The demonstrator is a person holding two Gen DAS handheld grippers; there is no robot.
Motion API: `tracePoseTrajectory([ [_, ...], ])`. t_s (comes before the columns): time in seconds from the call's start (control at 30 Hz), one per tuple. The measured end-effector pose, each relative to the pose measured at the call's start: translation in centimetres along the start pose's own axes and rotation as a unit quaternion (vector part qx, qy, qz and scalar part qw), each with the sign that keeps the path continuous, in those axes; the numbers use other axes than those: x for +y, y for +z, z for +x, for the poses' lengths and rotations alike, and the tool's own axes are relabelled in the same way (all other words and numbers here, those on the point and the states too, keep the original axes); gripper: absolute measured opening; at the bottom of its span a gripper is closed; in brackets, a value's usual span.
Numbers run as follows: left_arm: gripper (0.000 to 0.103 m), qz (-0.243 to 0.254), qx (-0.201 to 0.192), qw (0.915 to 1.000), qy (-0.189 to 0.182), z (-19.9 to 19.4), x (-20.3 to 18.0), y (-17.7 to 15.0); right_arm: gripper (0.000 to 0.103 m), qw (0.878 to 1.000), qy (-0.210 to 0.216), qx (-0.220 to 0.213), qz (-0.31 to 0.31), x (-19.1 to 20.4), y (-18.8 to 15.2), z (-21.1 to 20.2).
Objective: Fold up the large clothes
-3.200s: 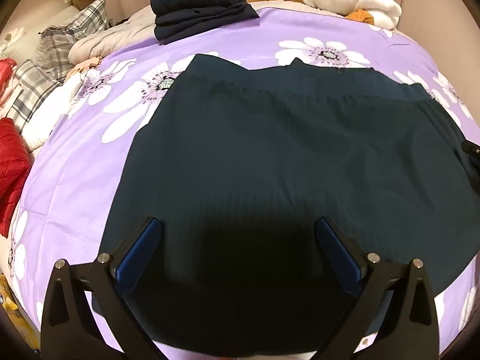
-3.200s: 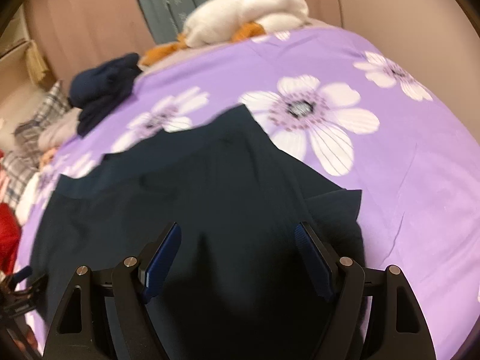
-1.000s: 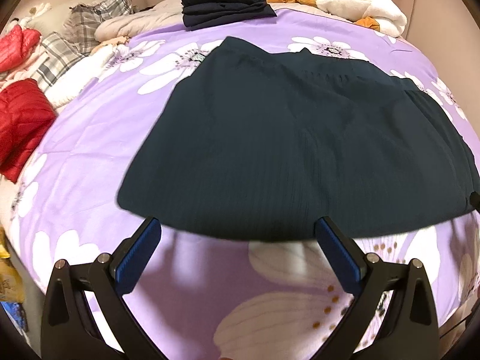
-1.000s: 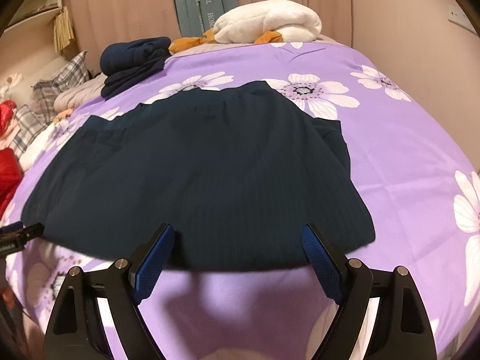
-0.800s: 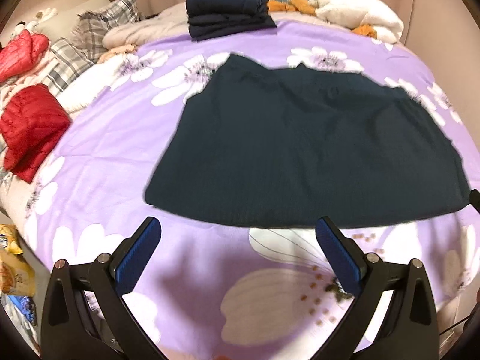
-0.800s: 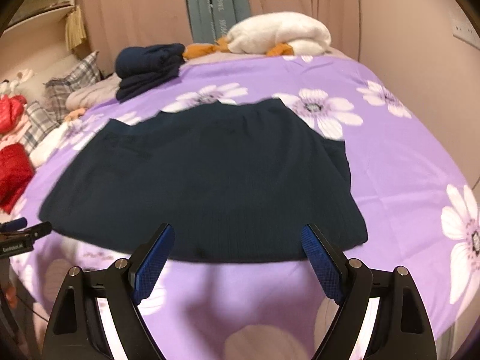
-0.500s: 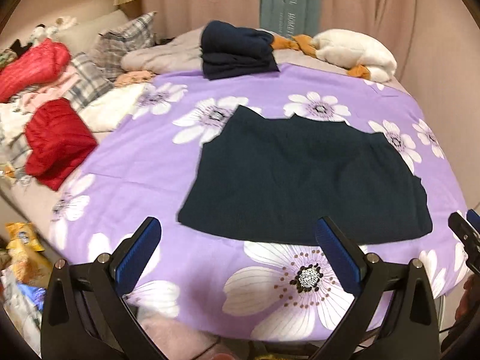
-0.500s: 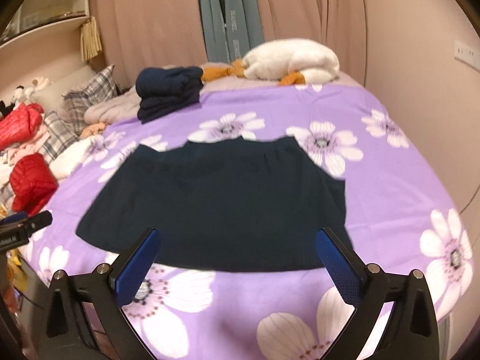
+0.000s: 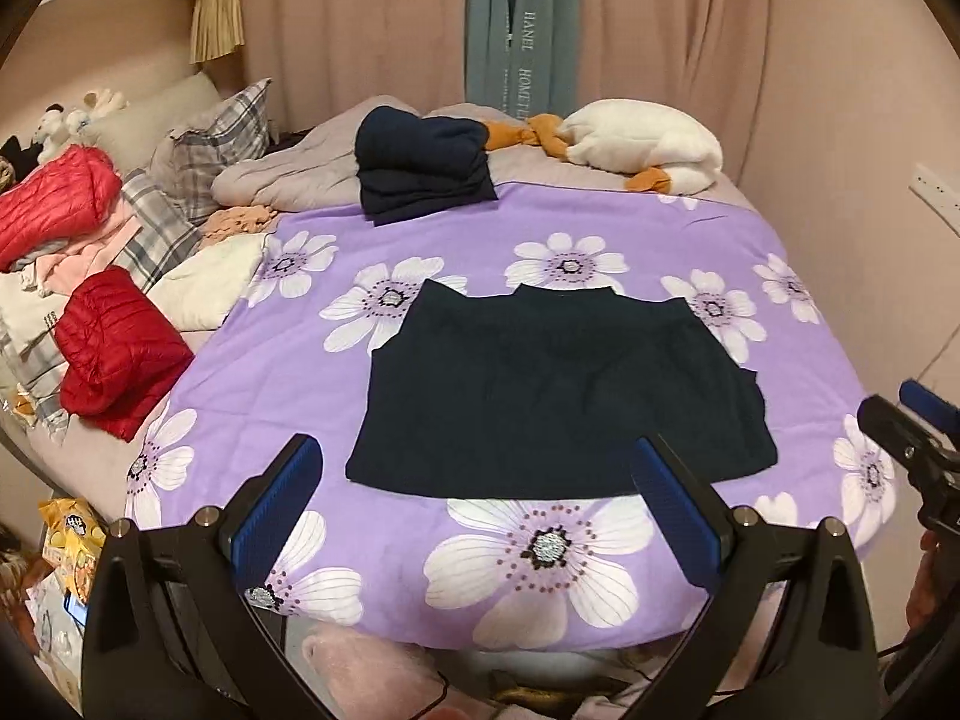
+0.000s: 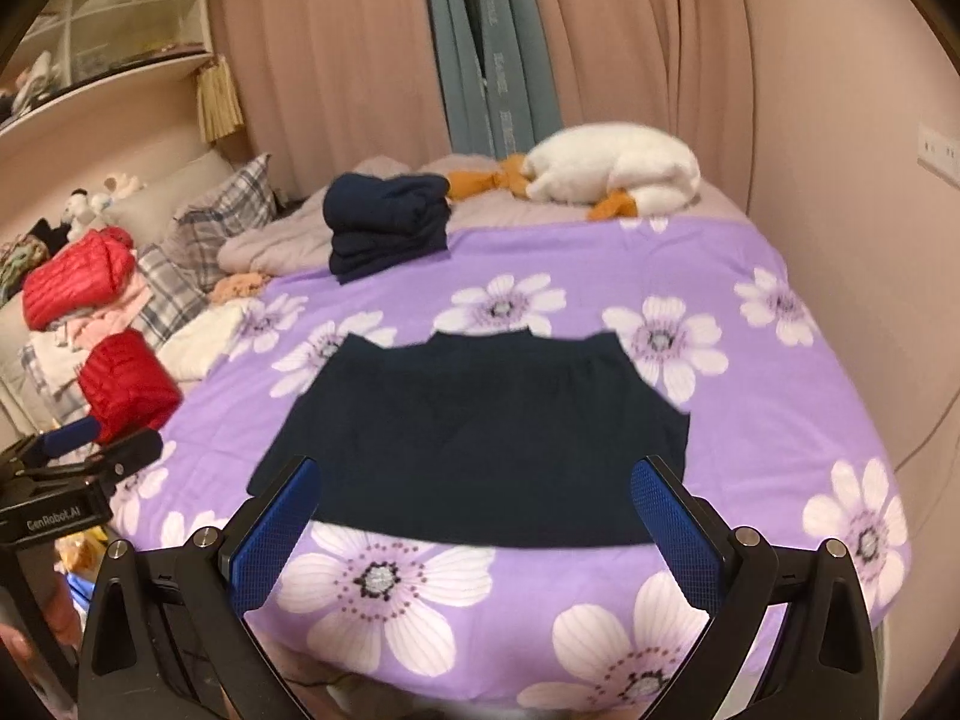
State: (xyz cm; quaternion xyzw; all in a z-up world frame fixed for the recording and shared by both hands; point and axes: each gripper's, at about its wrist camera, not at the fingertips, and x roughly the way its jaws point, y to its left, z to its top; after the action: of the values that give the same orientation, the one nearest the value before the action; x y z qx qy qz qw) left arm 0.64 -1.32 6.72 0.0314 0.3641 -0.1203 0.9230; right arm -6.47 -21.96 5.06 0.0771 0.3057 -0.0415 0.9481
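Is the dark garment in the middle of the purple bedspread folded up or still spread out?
Spread out, though its sleeves look tucked in. The dark garment lies flat as one wide sheet on the flowered bedspread, unlike the folded navy pile behind.

Both wrist views overlook the bed (side by side).

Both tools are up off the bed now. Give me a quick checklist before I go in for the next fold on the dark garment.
1. Left tool open and holding nothing: ok.
2. Right tool open and holding nothing: ok.
3. Dark garment lies flat on the purple floral cover: ok.
4. Near hem free of both tools: ok.
5. Folded navy stack apart from the garment: ok.
6. Tucked layers even underneath: cannot tell.
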Motion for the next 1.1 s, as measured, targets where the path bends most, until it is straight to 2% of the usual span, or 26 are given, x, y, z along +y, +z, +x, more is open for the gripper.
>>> tracePoseTrajectory([
  [0.3,0.103,0.018,-0.021,0.9996,0.009,-1.9,-0.8,0.5,0.102,0.999,-0.006,-0.036,-0.021,1.1,0.9,-2.3],
  [1.1,0.103,0.023,-0.020,0.9995,0.013,-1.5,-0.6,0.7,0.102,0.999,-0.009,-0.032,-0.017,1.9,0.7,-2.1],
])
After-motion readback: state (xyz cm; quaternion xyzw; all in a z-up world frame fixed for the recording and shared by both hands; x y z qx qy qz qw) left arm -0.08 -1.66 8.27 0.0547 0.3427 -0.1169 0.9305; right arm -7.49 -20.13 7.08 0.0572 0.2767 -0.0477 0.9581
